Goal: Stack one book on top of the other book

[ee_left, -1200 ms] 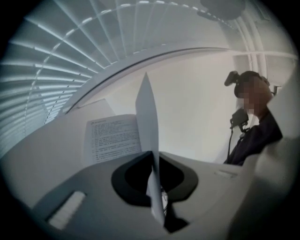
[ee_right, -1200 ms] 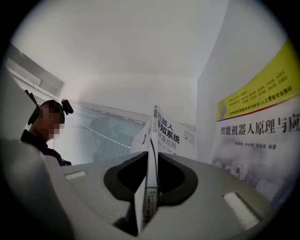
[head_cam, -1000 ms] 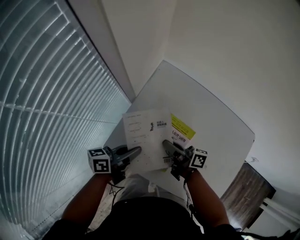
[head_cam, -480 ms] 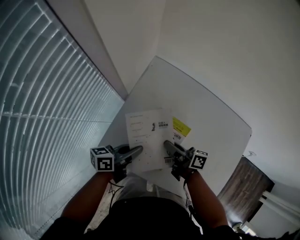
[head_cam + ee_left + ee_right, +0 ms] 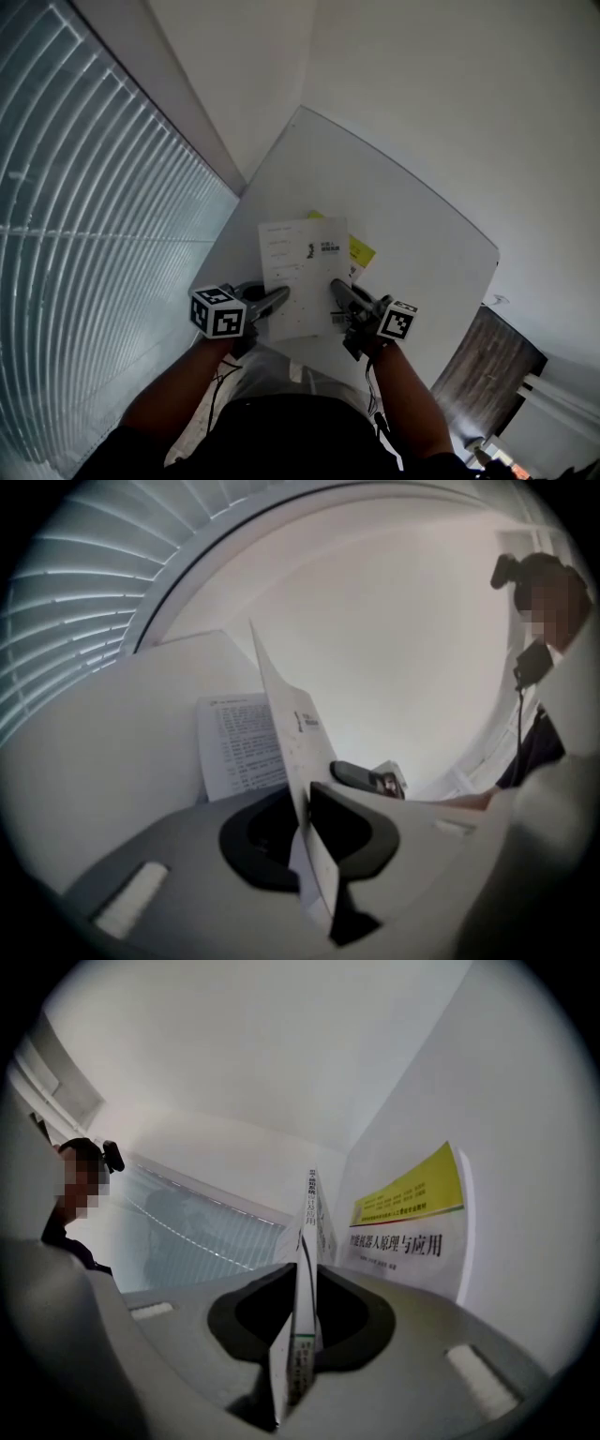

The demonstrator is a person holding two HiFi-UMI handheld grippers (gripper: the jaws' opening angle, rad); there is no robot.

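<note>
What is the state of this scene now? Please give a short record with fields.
white book: over the yellow book, covers most of it
yellow book: flat on the table
left gripper: fingers have just been opening, white book's edge between them
right gripper: fingers shut on the white book's other edge
contact of books: cannot tell

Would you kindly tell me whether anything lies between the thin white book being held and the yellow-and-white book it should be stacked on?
Nothing visible does. The thin white book hangs over most of the yellow-and-white book on the white table; the right gripper view shows nothing in the gap between them.
</note>
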